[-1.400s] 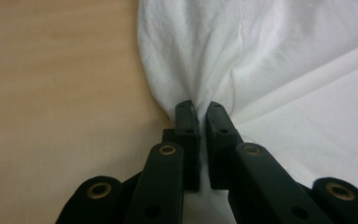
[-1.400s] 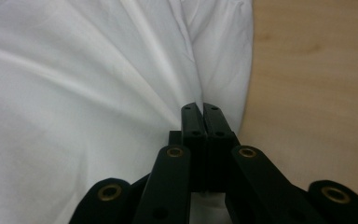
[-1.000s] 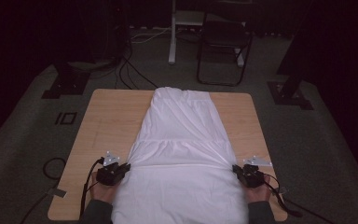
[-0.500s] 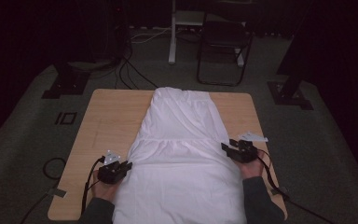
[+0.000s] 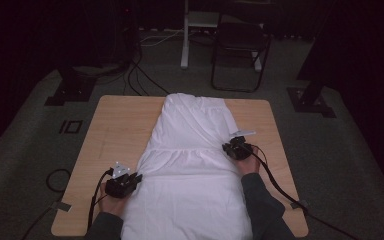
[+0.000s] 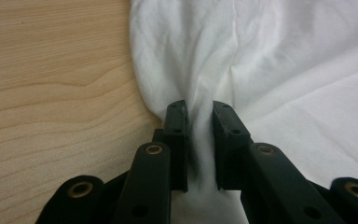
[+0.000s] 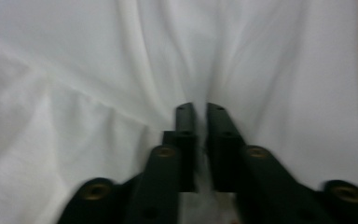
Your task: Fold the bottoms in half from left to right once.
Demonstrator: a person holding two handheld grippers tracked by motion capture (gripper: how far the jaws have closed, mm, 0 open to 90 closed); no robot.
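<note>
Folding's barely underway, I'd say: the cloth (image 5: 190, 165) lies flat along the table (image 5: 115, 130), no fold made yet. Left gripper (image 6: 199, 116) is pinched on cloth bunched between its fingers (image 6: 175, 121). Right gripper (image 7: 199, 114) has just been closing, cloth between its jaws. No containers around.

No legible text, label, brand, number or sign anywhere: none on the cloth (image 5: 195, 150), the table (image 5: 115, 130) or the floor gear beyond.
</note>
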